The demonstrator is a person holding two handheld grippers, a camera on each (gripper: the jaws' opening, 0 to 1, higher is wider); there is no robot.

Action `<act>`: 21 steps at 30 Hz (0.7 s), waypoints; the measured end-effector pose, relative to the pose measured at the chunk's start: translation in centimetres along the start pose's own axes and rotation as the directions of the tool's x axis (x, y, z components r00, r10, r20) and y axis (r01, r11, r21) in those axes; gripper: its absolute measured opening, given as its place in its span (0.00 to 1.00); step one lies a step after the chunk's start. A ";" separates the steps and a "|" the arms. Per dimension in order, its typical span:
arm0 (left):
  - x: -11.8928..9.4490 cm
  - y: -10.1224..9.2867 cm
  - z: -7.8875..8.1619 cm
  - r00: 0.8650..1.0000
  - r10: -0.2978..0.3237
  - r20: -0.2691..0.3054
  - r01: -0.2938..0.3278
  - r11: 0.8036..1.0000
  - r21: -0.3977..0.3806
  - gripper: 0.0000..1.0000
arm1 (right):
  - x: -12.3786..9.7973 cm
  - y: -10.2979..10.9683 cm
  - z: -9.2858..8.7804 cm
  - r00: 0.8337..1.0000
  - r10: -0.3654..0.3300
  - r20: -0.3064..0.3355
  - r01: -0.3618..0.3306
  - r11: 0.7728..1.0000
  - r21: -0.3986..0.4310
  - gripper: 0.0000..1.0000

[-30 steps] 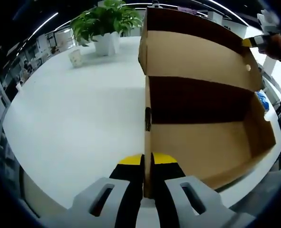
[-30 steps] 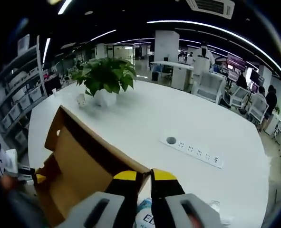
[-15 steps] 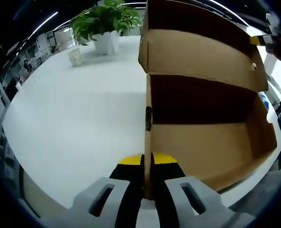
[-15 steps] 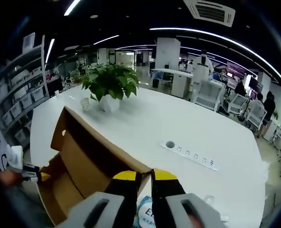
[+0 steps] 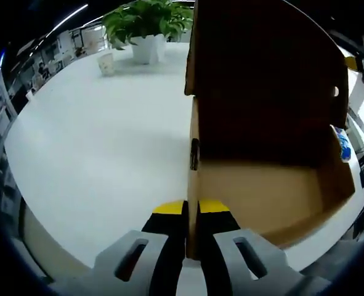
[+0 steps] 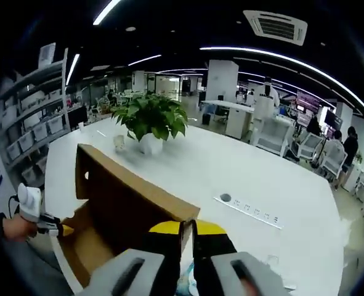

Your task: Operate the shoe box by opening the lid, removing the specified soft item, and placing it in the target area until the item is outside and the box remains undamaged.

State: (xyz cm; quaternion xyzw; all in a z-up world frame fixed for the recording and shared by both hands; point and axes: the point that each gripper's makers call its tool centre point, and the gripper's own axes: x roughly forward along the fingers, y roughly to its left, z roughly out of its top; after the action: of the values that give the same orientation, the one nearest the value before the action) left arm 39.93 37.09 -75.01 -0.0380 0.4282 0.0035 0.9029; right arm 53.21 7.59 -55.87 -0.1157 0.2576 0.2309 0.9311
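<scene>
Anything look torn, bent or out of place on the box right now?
Nothing stands out. The shoe box looks intact, its lid raised by the right gripper while the left gripper pinches a side wall. A blue-and-white item lies beside it.

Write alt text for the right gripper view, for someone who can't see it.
The right gripper, with yellow-tipped jaws, is shut on the edge of a brown cardboard shoe box's raised lid. The box stands on a large white table with a potted plant and a power strip, in an open office.
</scene>
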 end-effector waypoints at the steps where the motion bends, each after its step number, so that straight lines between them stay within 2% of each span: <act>1: 0.0 0.0 0.0 1.000 0.001 0.001 -0.001 1.000 0.003 0.04 | 0.0 -0.1 -0.2 1.000 -0.008 -0.008 0.008 1.000 -0.015 0.00; 4: 0.0 0.0 0.0 1.000 -0.002 0.004 0.002 1.000 0.016 0.04 | -0.1 -0.4 -0.6 1.000 -0.004 0.002 0.004 0.997 0.080 0.00; 21: 0.2 0.0 0.1 1.000 -0.008 -0.005 0.008 1.000 -0.026 0.04 | -2.5 1.0 -1.4 0.998 -0.040 0.044 0.036 0.995 0.088 0.00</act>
State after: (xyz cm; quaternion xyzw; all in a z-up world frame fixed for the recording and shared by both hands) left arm 40.14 37.11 -75.08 -0.0516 0.4303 0.0055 0.9012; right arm 50.25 7.06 -55.79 -0.0748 0.2440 0.2042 0.9451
